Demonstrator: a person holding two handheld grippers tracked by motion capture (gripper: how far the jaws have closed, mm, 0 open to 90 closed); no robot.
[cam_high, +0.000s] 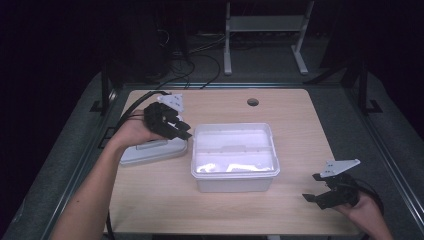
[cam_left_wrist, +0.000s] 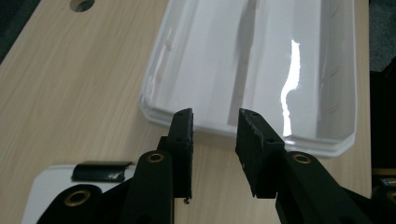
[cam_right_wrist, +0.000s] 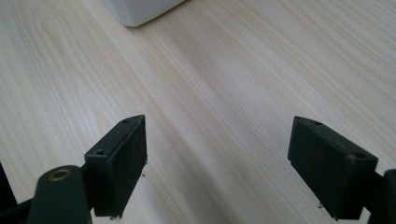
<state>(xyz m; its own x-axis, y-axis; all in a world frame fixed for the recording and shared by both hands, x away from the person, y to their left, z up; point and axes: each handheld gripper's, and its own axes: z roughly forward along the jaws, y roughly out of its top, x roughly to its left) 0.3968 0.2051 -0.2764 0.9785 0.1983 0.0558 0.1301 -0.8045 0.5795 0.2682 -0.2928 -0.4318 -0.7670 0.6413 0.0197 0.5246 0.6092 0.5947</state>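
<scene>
An open white plastic box (cam_high: 234, 184) stands in the middle of the wooden table (cam_high: 165, 205). Its flat white lid (cam_high: 150, 152) lies to the left of it. My left gripper (cam_high: 184, 131) hovers over the lid's right end, pointing at the box's left wall. In the left gripper view its jaws (cam_left_wrist: 215, 116) stand a little apart with nothing between them; the box rim (cam_left_wrist: 154, 109) lies just ahead, and the lid (cam_left_wrist: 46, 179) with a dark clip sits below. My right gripper (cam_high: 311, 187) rests open near the table's front right corner, its jaws (cam_right_wrist: 219, 126) wide over bare wood.
A round hole (cam_high: 253, 102) is cut in the table near the back edge. Black cables (cam_high: 131, 107) trail off the back left corner. A white metal stand (cam_high: 265, 25) is on the floor behind. A corner of the box (cam_right_wrist: 135, 11) shows ahead of the right gripper.
</scene>
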